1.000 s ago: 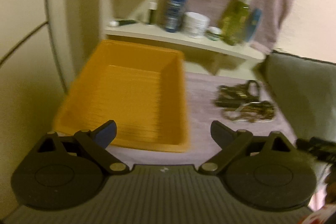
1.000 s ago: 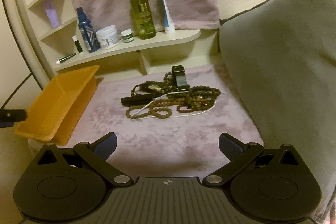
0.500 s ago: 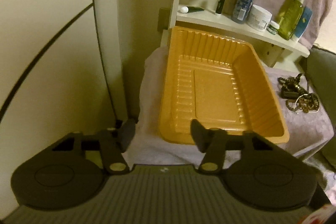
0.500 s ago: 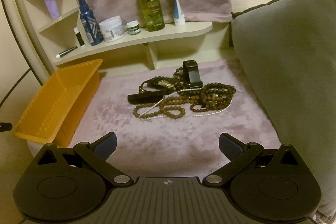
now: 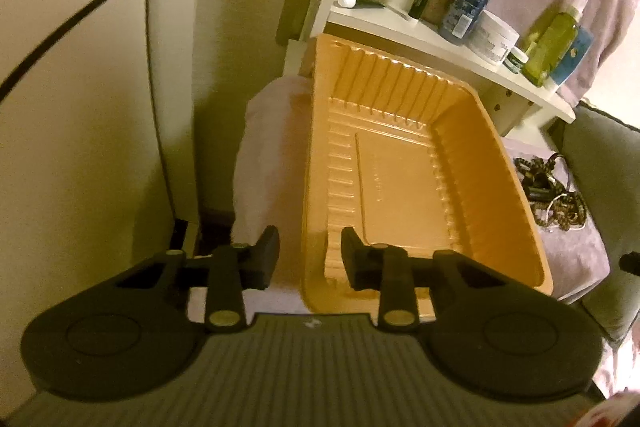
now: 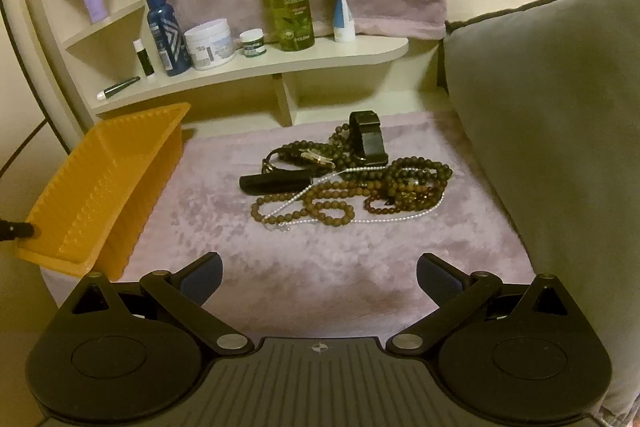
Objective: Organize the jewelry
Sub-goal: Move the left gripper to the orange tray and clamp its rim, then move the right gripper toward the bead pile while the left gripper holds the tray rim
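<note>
Fingers of left gripper (image 5: 308, 257) closing astride near-left rim of orange tray (image 5: 400, 163), not yet pinching; right gripper (image 6: 319, 277) fingers released, jewelry pile (image 6: 348, 183) right of tray.

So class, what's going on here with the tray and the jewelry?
A person holds two grippers. The left hand-held gripper is at the near corner of the empty orange tray, its jaws closing with the tray's rim between them, not yet pinching it. The right hand-held gripper hangs open over the pink cloth, facing the jewelry pile of bead strands, a pearl chain and a black watch band. Nothing is sorted yet.
</note>
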Demonstrator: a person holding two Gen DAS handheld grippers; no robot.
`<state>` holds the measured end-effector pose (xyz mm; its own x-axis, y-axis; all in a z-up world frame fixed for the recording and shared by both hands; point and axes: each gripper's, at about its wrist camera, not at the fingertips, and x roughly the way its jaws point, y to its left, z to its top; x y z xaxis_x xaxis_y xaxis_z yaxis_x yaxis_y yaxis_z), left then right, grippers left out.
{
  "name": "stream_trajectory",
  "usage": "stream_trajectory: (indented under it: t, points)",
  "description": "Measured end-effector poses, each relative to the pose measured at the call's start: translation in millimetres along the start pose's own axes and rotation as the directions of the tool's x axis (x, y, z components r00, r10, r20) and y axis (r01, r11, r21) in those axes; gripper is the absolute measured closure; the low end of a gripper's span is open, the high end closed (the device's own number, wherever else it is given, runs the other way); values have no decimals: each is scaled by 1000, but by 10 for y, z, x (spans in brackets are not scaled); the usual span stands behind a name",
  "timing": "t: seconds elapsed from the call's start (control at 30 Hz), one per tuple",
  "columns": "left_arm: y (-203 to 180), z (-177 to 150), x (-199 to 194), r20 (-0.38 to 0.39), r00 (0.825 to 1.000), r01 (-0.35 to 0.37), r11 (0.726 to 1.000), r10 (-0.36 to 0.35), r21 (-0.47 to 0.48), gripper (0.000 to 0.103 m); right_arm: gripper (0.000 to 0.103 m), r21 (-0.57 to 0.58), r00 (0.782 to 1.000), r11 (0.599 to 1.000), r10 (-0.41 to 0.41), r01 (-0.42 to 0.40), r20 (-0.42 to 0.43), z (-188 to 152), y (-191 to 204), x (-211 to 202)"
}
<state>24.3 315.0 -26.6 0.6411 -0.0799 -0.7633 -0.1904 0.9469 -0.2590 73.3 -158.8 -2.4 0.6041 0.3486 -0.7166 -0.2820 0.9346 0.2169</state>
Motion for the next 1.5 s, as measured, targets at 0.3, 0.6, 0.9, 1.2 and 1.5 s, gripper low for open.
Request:
stream_trajectory:
  t: [0.3, 0.6, 0.9, 1.2, 1.5]
  points:
    - [-4, 67, 190, 1, 1000, -4, 1000, 4, 11, 87, 0, -4, 1000, 1000, 0, 0, -7, 5, 19, 51]
    - [-109, 97, 222, -20, 999, -31, 998, 32, 52, 91, 0, 5, 1000, 1000, 5, -5, -7, 9, 11, 86]
    - [-530, 150, -3, 42, 988, -151, 979, 146, 134, 91, 0, 26, 1000, 1000, 14, -14, 13, -10, -50, 90]
    - [-927, 50, -130, 85, 962, -272, 947, 260, 170, 91, 0, 35, 998, 999, 16, -18, 61, -15, -143, 111]
    - [-1303, -1, -178, 155, 926, -370, 904, 343, 214, 91, 0, 48, 996, 999, 20, -25, 92, -14, -274, 152]
